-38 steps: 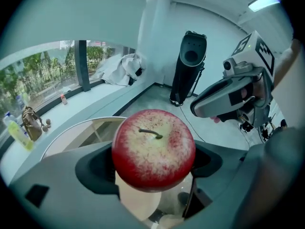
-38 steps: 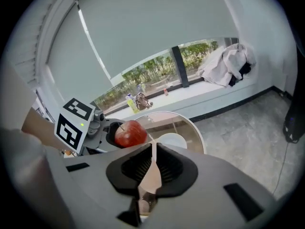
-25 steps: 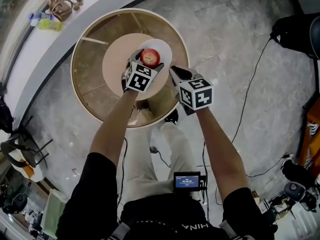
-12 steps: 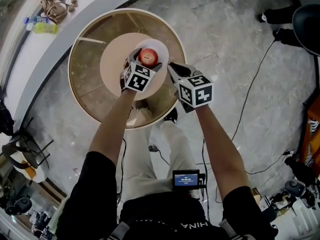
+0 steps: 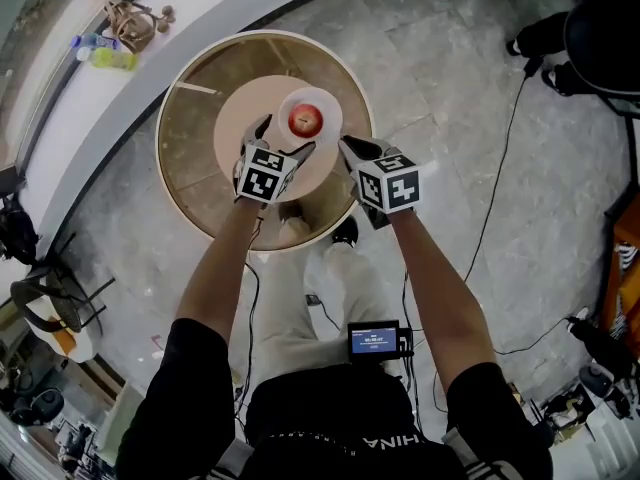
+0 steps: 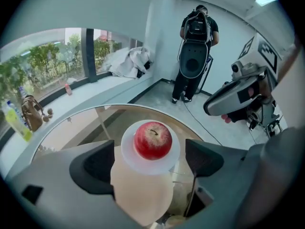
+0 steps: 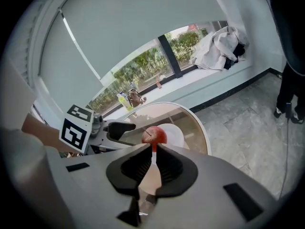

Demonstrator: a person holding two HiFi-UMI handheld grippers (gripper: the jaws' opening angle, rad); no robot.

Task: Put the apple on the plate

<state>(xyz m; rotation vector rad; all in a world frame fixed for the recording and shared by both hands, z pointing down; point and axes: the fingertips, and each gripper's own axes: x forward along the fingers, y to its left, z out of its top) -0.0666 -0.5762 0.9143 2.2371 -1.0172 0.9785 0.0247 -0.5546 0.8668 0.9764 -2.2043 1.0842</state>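
- Since the red apple (image 5: 305,120) sits stem-up in the middle of the white plate (image 5: 329,101) with nothing touching it, the placing itself looks done
- left gripper (image 5: 287,136) hangs just at the near side of the plate, jaws spread wide and empty; in the left gripper view the fruit shows beyond and between the two pads, touched by neither; reads as a release stance, the wide gap giving room to pull away without clipping the apple
- right gripper (image 5: 348,145) sits beside the plate on its right, apart from it; jaws drawn to a thin slit, nothing between them; likely just parked out of the way, no part in any hold
- plate stands flat on the round glass surface (image 5: 188,163), over the far-right part of the tan centre disc (image 5: 238,133); cannot tell whether that disc is above or under the glass
- judgement: what is left is drawing both grippers clear; risk is a bump to the plate rim, since a round fruit on a shallow plate could roll off
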